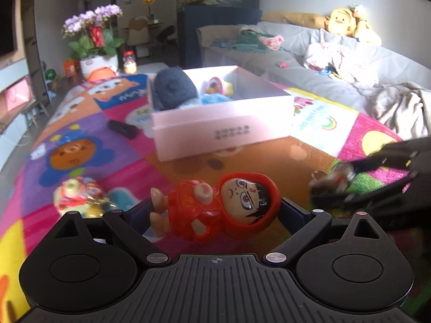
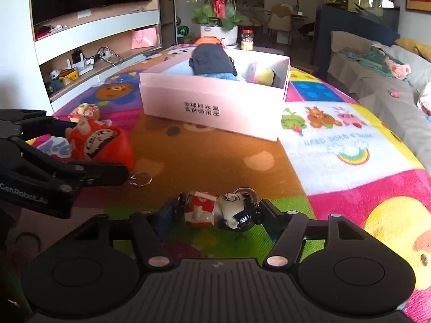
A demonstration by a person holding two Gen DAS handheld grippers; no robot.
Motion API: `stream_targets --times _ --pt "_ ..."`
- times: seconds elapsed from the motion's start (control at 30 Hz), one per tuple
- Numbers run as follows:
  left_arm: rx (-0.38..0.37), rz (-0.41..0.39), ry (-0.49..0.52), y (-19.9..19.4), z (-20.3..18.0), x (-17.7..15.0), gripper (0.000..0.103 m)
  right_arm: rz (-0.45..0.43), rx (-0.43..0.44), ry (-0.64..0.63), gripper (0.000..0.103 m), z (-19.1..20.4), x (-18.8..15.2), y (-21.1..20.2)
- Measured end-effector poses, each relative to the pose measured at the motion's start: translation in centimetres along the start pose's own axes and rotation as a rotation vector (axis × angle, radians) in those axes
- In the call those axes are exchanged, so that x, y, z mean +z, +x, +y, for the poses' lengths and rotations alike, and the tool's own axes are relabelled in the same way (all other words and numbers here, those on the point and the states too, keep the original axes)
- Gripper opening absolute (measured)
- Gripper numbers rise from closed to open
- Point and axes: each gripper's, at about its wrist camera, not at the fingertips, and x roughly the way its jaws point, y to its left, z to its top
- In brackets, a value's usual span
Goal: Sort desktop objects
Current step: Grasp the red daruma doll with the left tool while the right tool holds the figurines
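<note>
A red hooded doll (image 1: 215, 210) lies crosswise between the fingers of my left gripper (image 1: 215, 207), feet at the left pad and hood at the right pad, both touching. The right wrist view shows the same doll (image 2: 102, 142) in the left gripper (image 2: 91, 148). My right gripper (image 2: 218, 212) is shut on a small figure (image 2: 215, 210) with a white and red body and black hair, low over the mat. The left wrist view shows that right gripper (image 1: 331, 183) blurred at the right. A pink box (image 1: 221, 132) stands ahead, holding a dark plush (image 1: 172, 88) and other toys.
A colourful mat (image 2: 336, 145) covers the table. On it lie a round toy (image 1: 78, 196), a black stick-shaped item (image 1: 122, 129) and a metal key ring (image 2: 140, 179). A flower pot (image 2: 218, 33) and a jar (image 2: 247, 40) stand behind the box. A sofa (image 1: 336, 80) runs along the right.
</note>
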Motion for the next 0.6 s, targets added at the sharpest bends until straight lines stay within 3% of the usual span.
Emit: stream_targets --times 0.13,0.3,0.4,0.5,0.6 --pt "0.023 -0.092 0.03 -1.2 0.4 2.8 0.098 -0.162 -0.022 0.031 0.065 -1.8 3.4 -4.7" --pt "-0.008 -0.279 0.141 -0.5 -1.1 8.6 0.099 -0.405 -0.115 0.032 0.065 -3.4 7.6 -10.8" --pt "-0.041 -0.369 0.263 1.7 -2.6 12.1 0.1 -0.441 -0.162 0.001 0.065 -3.4 8.7 -11.3" --pt "-0.029 -0.354 0.359 3.8 -3.7 13.6 0.101 -0.433 -0.171 0.004 0.065 -3.6 9.2 -10.9" --pt "-0.026 -0.319 0.298 3.7 -2.7 12.1 0.103 -0.419 -0.186 0.031 0.065 -4.4 9.1 -10.4"
